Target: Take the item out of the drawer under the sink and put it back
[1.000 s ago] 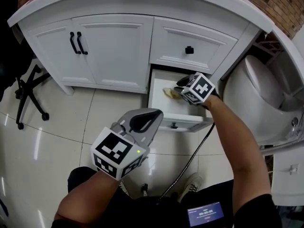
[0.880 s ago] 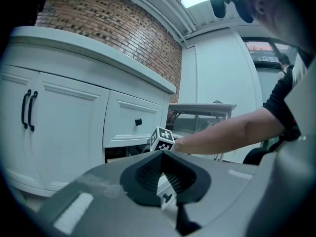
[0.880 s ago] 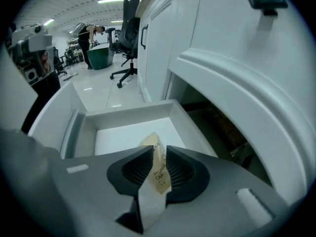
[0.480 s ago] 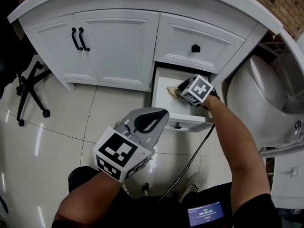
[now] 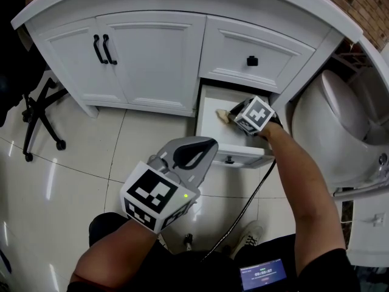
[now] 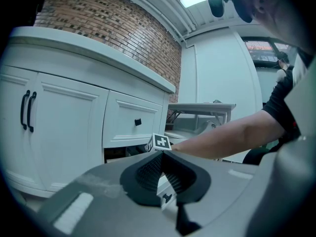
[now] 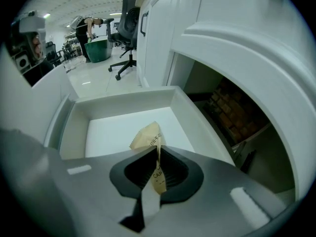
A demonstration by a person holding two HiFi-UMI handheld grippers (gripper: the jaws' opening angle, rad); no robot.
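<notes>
The white drawer [image 5: 226, 146] under the vanity stands pulled out, its pale floor [image 7: 128, 127] bare. My right gripper [image 5: 236, 113] reaches over it, shut on a small tan paper packet [image 7: 151, 141] that pokes out past the jaws above the drawer floor; the same packet [image 5: 221, 115] shows at the drawer's back in the head view. My left gripper [image 5: 189, 152] hangs over the floor tiles in front of the vanity, jaws pressed together with nothing between them, and its own view shows the left gripper [image 6: 161, 168] pointing at the vanity.
A closed drawer with a black knob [image 5: 251, 60] sits above the open one. Double cabinet doors with black handles [image 5: 101, 48] are to the left. A white toilet [image 5: 331, 123] stands close on the right, an office chair [image 5: 33, 117] at the far left. A cable [image 5: 243, 205] trails from my right arm.
My right gripper has shifted slightly farther back over the drawer with the packet. The left gripper has stayed nearly still.
</notes>
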